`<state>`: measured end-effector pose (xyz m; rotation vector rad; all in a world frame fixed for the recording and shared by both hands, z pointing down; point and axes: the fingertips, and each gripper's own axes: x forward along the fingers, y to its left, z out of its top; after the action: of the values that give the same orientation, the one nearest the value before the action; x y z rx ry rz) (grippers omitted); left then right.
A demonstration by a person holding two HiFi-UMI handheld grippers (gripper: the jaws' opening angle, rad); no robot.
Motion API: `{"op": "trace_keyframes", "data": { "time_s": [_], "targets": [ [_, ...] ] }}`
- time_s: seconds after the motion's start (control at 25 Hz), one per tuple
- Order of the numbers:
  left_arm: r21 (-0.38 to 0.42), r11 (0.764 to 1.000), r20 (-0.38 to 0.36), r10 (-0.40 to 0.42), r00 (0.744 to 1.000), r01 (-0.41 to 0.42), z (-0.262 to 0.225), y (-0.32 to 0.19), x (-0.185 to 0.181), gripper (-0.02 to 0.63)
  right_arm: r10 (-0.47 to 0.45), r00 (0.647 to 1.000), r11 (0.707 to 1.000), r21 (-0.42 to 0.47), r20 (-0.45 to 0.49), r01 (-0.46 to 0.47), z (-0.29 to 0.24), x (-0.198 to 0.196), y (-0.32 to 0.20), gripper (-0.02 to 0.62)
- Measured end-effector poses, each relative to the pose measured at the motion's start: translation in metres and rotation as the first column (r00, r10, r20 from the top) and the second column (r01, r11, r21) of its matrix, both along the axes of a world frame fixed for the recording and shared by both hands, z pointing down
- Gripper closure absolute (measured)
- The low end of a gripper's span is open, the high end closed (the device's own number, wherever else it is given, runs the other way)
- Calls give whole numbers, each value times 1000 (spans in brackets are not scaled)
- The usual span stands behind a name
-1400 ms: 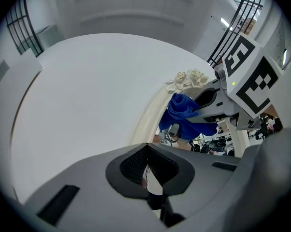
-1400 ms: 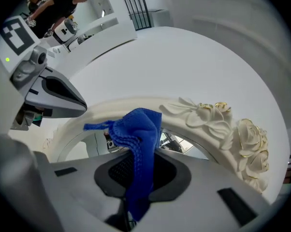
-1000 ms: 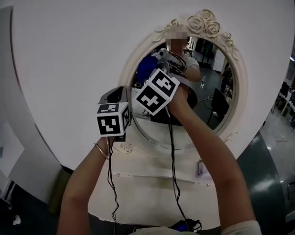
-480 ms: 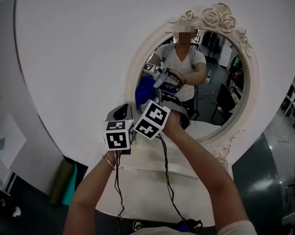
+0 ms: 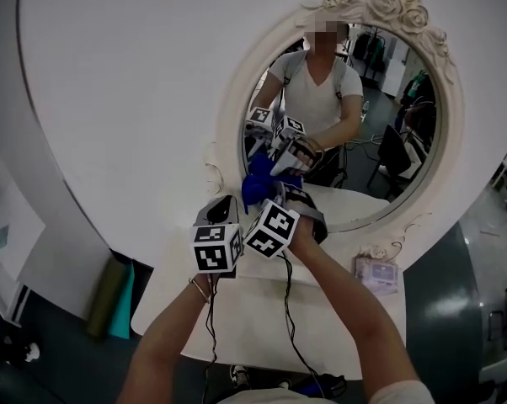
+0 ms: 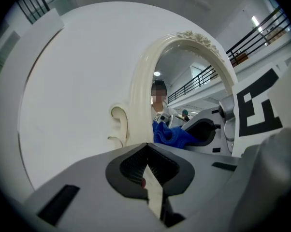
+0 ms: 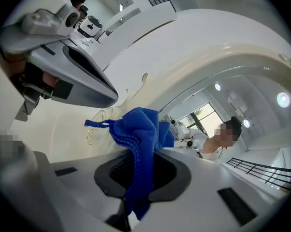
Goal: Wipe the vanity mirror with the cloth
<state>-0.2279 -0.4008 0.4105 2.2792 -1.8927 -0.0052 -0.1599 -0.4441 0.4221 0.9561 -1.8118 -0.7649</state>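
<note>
Clamping cloth [image 7: 141, 129] | right gripper [image 7: 136, 175] at mirror [image 5: 388, 91] lower-left edge | left gripper [image 6: 146, 153] closed

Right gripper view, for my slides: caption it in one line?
Right gripper shut on the blue cloth, close to the vanity mirror.

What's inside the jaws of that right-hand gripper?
A blue cloth, pinched in the shut jaws of the right gripper, bunching out toward the vanity mirror. The clamped part itself is hidden.

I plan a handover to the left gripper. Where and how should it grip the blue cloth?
Probably the bunched top of the blue cloth, free above the right gripper pinching its lower part. Come from the side of the left gripper, where a corner sticks out.
</note>
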Motion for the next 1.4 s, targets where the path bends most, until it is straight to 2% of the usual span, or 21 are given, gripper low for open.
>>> {"op": "trace_keyframes", "data": {
  "time_s": [0.2, 0.56, 0.76, 0.92, 1.04, 1.12, 1.2, 1.28, 1.4],
  "targets": [
    [-52, 999, 8, 13, 1000, -13, 27, 2, 7, 601, 4, 1000, 999, -44, 1, -4, 39, 10, 0, 532],
    [-93, 996, -3, 8, 1000, -8, 48, 6, 17, 601, 17, 1000, 992, -128, -16, -19, 86, 29, 2, 532],
    [-124, 992, 4, 36, 999, -35, 56, 8, 32, 600, 20, 997, 989, -145, 73, -9, 82, 39, 8, 532],
    [-99, 993, 5, 71, 997, -70, 23, 1, 41, 600, 30, 988, 993, -121, 152, -11, 29, 63, 11, 532],
    [-38, 996, 8, 86, 996, -86, -23, -5, 48, 601, 15, 986, 996, -89, 169, 0, -26, 84, 14, 532],
    [17, 995, 46, 96, 994, -97, -60, -8, 55, 601, -1, 984, 998, -58, 178, 12, -71, 97, 18, 532],
    [88, 990, 101, 103, 990, -112, -104, -12, 64, 600, -15, 985, 1000, 5, 173, 14, -127, 110, 20, 532],
    [163, 978, 143, 109, 984, -132, -152, -14, 75, 601, -15, 991, 994, 108, 133, 0, -189, 123, 21, 532],
    [247, 956, 116, 131, 985, -157, -220, -17, 88, 601, 28, 999, 964, 263, 36, -37, -276, 139, 21, 532]
  ]
}}
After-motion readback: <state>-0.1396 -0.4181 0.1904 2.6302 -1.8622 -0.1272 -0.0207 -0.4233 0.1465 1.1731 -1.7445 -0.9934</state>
